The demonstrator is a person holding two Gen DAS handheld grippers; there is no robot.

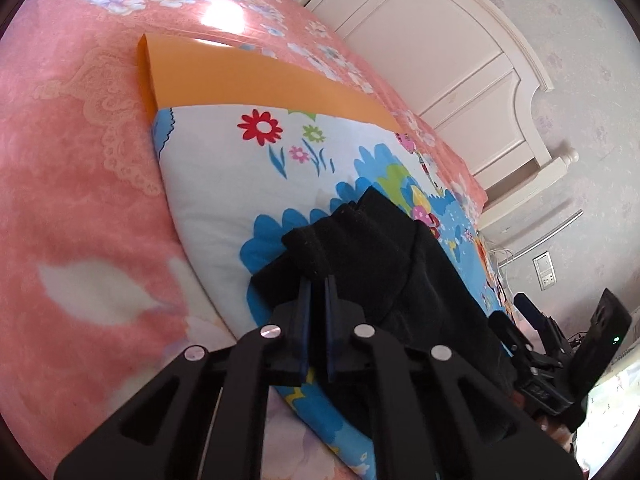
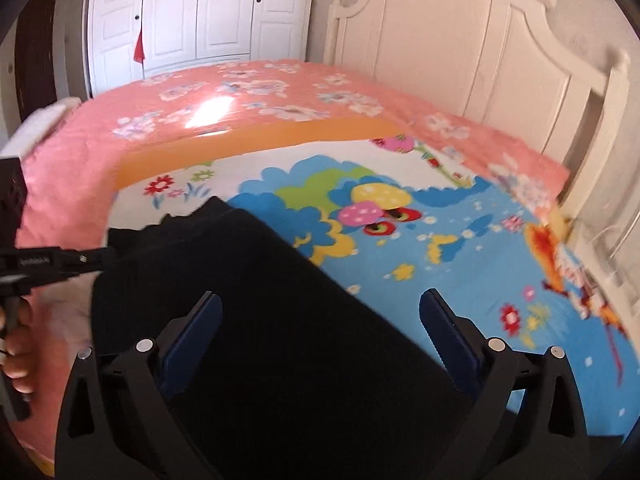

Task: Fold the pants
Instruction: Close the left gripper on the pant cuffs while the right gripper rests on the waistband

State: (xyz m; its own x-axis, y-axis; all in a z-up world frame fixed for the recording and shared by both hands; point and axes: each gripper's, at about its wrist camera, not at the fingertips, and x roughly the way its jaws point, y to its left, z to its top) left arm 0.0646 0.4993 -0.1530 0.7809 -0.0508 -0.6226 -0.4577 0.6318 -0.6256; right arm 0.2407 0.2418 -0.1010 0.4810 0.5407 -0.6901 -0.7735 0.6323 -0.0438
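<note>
Black pants (image 1: 420, 280) lie on a bright cartoon-print sheet (image 1: 224, 184) spread over the pink bed. In the left wrist view my left gripper (image 1: 317, 282) is shut, its blue pads pinching a bunched corner of the pants. From the right wrist view the same gripper (image 2: 106, 257) reaches in from the left to the edge of the pants (image 2: 280, 320), with a hand (image 2: 16, 344) on its handle. My right gripper (image 2: 320, 308) hangs over the flat middle of the pants. It is wide open, and its pads press on nothing.
An orange board (image 1: 248, 76) lies under the far edge of the sheet on the pink floral bedspread (image 1: 80, 120). A white headboard (image 2: 460, 52) stands at the right and a white wardrobe (image 2: 196, 12) beyond the bed. A wall socket (image 1: 546, 270) is on the wall.
</note>
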